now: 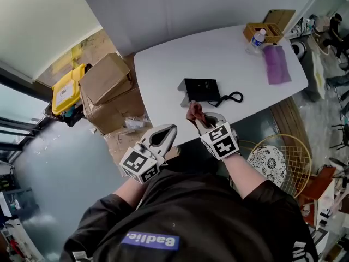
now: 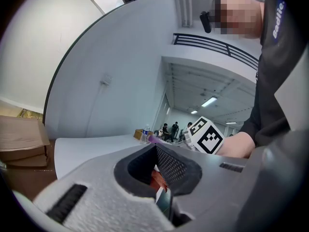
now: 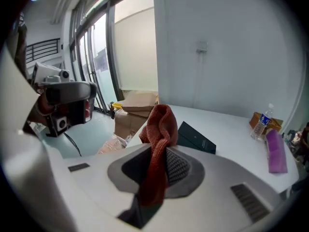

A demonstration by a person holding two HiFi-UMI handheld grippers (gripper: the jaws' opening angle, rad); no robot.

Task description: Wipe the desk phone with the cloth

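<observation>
The black desk phone (image 1: 202, 88) lies on the white table (image 1: 163, 75) near its front edge, with its coiled cord (image 1: 233, 97) to the right. My right gripper (image 1: 200, 121) hovers just in front of the phone, shut on a red cloth (image 1: 193, 111). In the right gripper view the cloth (image 3: 159, 129) stands bunched up out of the right gripper (image 3: 154, 178), with the phone (image 3: 195, 138) behind it. My left gripper (image 1: 166, 135) is off the table's front edge, left of the right one, shut with nothing in it. The left gripper (image 2: 161, 178) view shows its jaws closed together.
A purple folded item (image 1: 276, 64), a water bottle (image 1: 256, 40) and a wooden box (image 1: 263, 31) sit at the table's far right. Cardboard boxes (image 1: 106, 81) and a yellow case (image 1: 68, 89) stand on the floor to the left. A wire-frame stool (image 1: 272, 157) is at the right.
</observation>
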